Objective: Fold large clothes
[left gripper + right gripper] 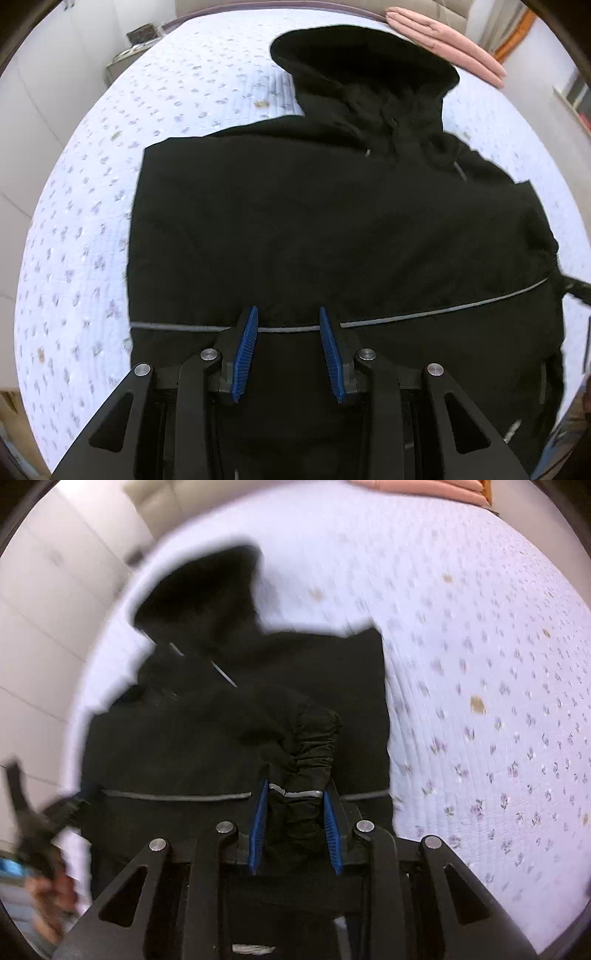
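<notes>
A large black hooded jacket (332,229) lies flat on the bed, hood (362,62) pointing away, with a thin grey reflective stripe (443,314) across its lower part. My left gripper (288,317) is open and empty, hovering just above the stripe. In the right wrist view the jacket (207,746) fills the middle. My right gripper (293,794) is closed on the elastic cuff of a black sleeve (306,753), held over the jacket body. The left gripper shows blurred at the lower left of that view (33,834).
The bed has a white quilt with small purple flowers (81,229), also seen in the right wrist view (498,701). Folded pink cloth (450,40) lies at the far edge of the bed. A nightstand (136,44) stands at the far left. White walls are behind.
</notes>
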Tool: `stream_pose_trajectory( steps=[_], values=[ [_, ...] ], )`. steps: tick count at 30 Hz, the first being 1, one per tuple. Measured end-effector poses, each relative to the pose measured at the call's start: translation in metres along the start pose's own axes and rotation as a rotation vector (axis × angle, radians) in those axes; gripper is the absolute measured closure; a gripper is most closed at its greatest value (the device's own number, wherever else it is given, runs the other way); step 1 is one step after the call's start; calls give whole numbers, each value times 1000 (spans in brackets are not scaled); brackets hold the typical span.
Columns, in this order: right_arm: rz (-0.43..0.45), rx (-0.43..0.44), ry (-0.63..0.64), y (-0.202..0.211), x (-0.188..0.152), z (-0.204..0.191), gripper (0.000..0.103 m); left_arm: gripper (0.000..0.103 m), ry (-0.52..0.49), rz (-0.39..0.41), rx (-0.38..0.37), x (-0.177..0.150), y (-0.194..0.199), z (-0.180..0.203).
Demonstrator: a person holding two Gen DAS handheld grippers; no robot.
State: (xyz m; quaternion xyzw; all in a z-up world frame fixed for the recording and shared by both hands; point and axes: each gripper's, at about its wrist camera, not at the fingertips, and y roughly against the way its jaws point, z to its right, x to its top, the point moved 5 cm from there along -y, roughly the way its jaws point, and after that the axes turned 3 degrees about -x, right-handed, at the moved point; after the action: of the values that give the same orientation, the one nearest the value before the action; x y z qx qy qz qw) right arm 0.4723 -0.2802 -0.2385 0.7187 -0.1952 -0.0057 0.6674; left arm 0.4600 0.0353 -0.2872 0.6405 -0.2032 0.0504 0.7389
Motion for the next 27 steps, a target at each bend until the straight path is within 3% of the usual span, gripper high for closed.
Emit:
stream_pose_trajectory(
  steps=[2,6,9,12,14,18,22,27],
  values=[
    [-17,-3,-38,-25,-7,5,67,67,-24,-4,-3,2,-1,1],
    [-11,4,-90,-18,-5,9,66,67,-61,-25,-31,7,7,0],
    [-18,1,-120,10,-3,10,57,67,-75,2,-63,13,32,-4],
    [73,0,-98,57,-1,-6,48,67,-96,41,-79,18,60,-8],
    [95,0,-64,66,2,-23,46,67,-94,52,-88,21,66,-11],
    [54,-47,-6,35,9,-47,47,67,-67,5,-66,12,41,-25],
    [-35,-117,-14,-8,-5,-43,54,67,-77,-18,-51,1,6,-28],
    [-42,-115,38,-8,-6,-44,52,65,-81,-34,-48,9,13,-24]
  ],
)
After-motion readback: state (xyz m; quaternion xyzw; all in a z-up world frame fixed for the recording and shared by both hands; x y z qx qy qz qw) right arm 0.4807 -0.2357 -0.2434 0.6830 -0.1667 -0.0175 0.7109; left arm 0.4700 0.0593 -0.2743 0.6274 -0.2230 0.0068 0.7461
